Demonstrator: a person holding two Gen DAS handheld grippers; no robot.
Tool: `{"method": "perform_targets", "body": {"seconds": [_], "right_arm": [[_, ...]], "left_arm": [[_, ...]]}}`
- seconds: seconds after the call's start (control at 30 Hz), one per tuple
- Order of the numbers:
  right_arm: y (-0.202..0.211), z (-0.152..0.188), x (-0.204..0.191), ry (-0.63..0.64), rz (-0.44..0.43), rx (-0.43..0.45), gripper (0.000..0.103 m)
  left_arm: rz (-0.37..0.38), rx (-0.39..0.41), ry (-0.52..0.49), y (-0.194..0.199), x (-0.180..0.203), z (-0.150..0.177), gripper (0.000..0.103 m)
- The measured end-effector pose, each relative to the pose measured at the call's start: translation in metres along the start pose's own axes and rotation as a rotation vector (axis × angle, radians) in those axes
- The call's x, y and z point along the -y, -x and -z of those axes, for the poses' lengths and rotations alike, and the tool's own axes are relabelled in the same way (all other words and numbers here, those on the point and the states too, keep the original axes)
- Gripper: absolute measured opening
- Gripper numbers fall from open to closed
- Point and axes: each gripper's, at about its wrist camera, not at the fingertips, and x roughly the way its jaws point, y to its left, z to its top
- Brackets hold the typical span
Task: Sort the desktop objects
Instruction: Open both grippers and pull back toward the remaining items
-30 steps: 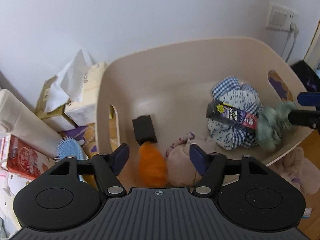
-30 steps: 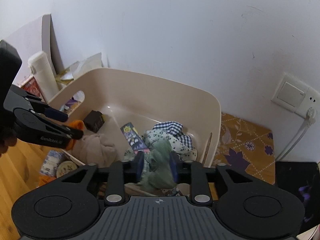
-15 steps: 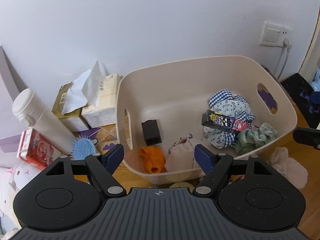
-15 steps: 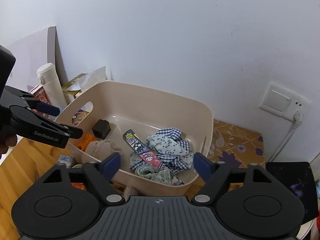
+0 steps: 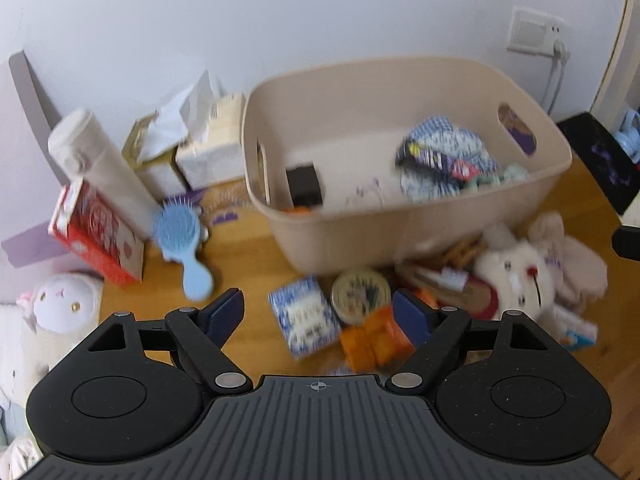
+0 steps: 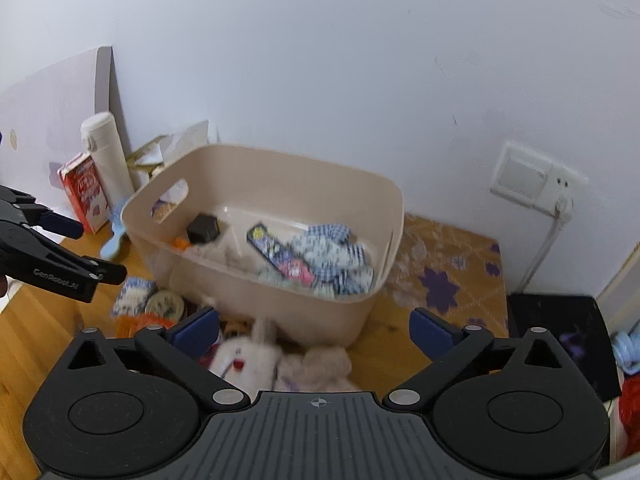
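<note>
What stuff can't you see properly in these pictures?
- Things inside the beige bin: left wrist view, motion blur smears the print on the dark box.
- White plush rabbit: right wrist view, lower body hidden behind the right gripper.
- Left gripper: open; the round tin label is too blurred to read.

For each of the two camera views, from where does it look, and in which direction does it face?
Left wrist: sits on the left gripper, faces down over the desk clutter toward the beige bin; its own open fingers show.
Right wrist: sits on the right gripper, faces the wall over the bin; its open fingers and the left gripper show.
Shared: bin, blue hairbrush, white plush rabbit.
</note>
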Motion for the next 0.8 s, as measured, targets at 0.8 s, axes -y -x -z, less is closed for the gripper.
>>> {"method": "perform_targets", "body": {"seconds": [0.8], "right_arm": [[-0.016,0.049,-0.025,0.110,-0.040,-0.103,0.102]], "left_arm": [[-0.020,-0.139,0.056,-0.023,0.020,0.052,0.083]]}}
